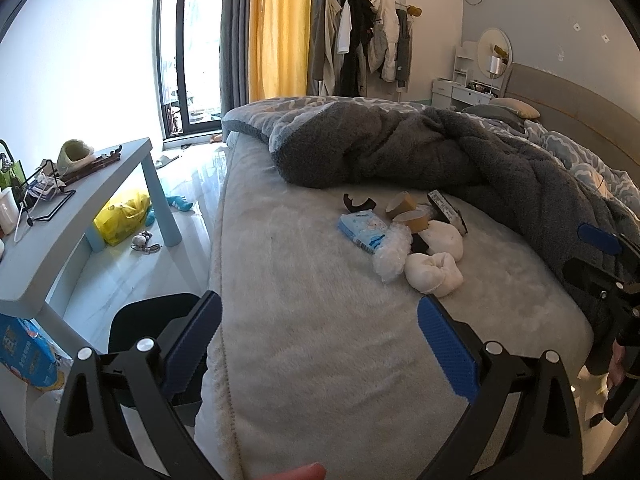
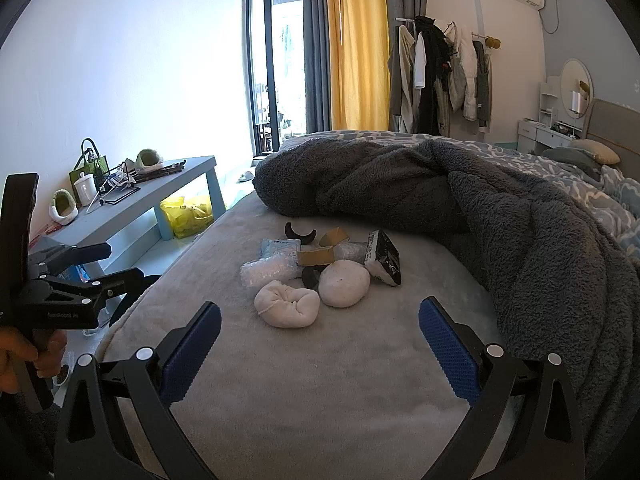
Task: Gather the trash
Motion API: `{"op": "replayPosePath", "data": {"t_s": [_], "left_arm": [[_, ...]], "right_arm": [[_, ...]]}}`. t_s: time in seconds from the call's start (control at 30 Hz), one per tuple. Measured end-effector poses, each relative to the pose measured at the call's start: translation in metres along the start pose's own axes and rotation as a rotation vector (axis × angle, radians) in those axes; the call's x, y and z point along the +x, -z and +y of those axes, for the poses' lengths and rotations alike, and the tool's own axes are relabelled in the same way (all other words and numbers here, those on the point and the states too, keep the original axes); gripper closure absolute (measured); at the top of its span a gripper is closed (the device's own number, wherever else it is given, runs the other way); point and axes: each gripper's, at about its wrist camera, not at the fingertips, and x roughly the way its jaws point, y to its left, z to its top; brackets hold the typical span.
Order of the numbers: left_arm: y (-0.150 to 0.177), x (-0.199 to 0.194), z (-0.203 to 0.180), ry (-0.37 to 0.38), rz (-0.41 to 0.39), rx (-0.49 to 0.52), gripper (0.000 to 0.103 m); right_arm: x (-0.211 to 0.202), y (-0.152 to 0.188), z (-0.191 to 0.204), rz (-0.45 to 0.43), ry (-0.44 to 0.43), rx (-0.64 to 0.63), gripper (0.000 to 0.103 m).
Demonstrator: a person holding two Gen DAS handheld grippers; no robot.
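Looking down both wrist cameras, I judge the collecting not yet begun: the whole heap of trash sits untouched on the bed [image 2: 320, 380], out in front of both tools and short of the rumpled grey fleece blanket [image 2: 500, 220]. My left gripper [image 1: 320, 352] and right gripper [image 2: 320, 350] each hang over the near part of the mattress with jaws spread wide and nothing between the blue ribbed pads. Everything is left to do, and I see no bin for certain (a dark round shape by the bed in the left view might be one). The pile is mixed: two soft white wads [image 2: 287, 305] of cloth or paper, rounded and creased; crinkly clear bubble wrap [image 2: 266, 270]; a pale blue tissue pack [image 1: 362, 232], flat and glossy; tan cardboard tape cores [image 2: 316, 256]; a stiff black curved plastic piece [image 2: 300, 233]; and a dark boxy packet [image 2: 384, 256]. The bed cover looks plush and yielding.
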Motion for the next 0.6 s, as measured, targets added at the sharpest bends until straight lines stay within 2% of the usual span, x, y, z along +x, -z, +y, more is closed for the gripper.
{"op": "replayPosePath", "data": {"t_s": [0.23,0.6], "left_arm": [[0.000,0.001,-0.005,-0.003,0.011,0.020,0.003],[0.001,0.011,-0.004,0.059,0.041,0.007,0.004]], "right_arm": [[0.000,-0.002,0.000,-0.002,-0.001,0.000,0.003],[0.010,-0.008,-0.002,0.027,-0.016,0.000,0.003]]}}
